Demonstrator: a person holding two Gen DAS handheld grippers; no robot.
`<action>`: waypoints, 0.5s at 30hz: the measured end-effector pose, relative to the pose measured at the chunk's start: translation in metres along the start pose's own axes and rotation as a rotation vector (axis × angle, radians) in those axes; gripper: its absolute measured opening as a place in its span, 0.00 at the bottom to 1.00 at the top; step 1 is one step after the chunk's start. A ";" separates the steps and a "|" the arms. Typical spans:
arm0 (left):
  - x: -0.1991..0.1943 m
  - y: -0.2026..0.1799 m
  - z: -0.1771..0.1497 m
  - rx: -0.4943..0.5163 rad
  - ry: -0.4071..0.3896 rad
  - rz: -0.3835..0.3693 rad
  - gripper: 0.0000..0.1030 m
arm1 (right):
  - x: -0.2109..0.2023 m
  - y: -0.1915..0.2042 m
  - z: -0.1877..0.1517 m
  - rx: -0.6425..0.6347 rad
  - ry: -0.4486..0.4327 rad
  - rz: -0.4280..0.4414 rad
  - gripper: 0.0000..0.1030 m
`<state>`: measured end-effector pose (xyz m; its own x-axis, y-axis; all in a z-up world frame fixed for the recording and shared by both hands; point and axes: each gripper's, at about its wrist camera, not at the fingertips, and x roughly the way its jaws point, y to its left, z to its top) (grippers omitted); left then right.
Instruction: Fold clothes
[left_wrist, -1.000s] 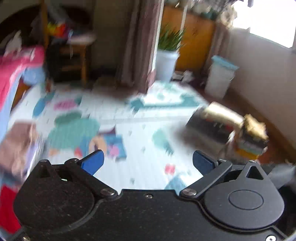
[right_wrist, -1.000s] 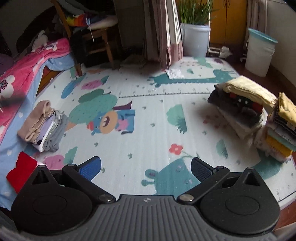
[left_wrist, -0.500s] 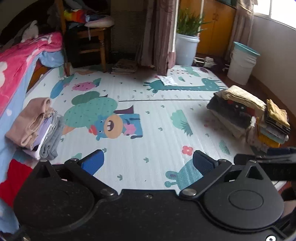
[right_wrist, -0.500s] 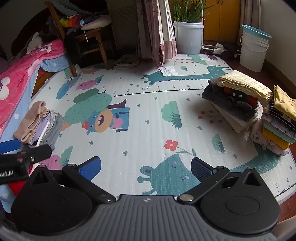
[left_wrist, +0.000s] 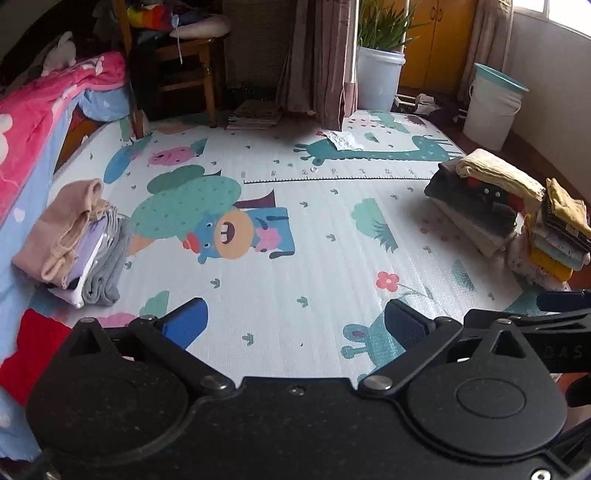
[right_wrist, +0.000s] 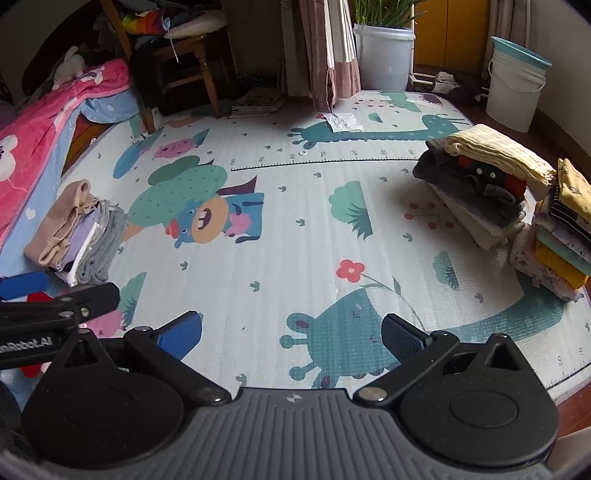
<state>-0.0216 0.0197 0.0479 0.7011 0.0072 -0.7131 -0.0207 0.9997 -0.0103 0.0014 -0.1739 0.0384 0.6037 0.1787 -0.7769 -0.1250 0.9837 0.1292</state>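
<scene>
Both tools, left tool (left_wrist: 293, 321) and right tool (right_wrist: 291, 332), gape empty; the crumpled red garment (left_wrist: 35, 343) lies left, nearest the left one.

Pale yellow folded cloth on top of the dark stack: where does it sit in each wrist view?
Left wrist: pale yellow folded cloth lies at the right edge, above mid-height, on top of the dark folded stack.
Right wrist: same cloth sits upper right, closer in.
Shared landmark: white bucket with a teal rim, behind the stack in both views.
</scene>
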 end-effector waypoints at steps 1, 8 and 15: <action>0.000 -0.001 -0.001 0.001 0.003 -0.002 1.00 | 0.001 -0.001 0.000 0.001 0.001 -0.003 1.00; 0.004 -0.005 -0.004 -0.020 0.033 -0.006 1.00 | 0.007 -0.008 -0.001 0.014 0.015 -0.015 1.00; 0.005 -0.007 -0.006 -0.020 0.048 -0.012 1.00 | 0.010 -0.010 -0.002 0.013 0.025 -0.019 1.00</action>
<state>-0.0221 0.0123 0.0404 0.6661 -0.0065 -0.7458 -0.0267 0.9991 -0.0325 0.0072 -0.1824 0.0275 0.5861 0.1598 -0.7943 -0.1031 0.9871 0.1224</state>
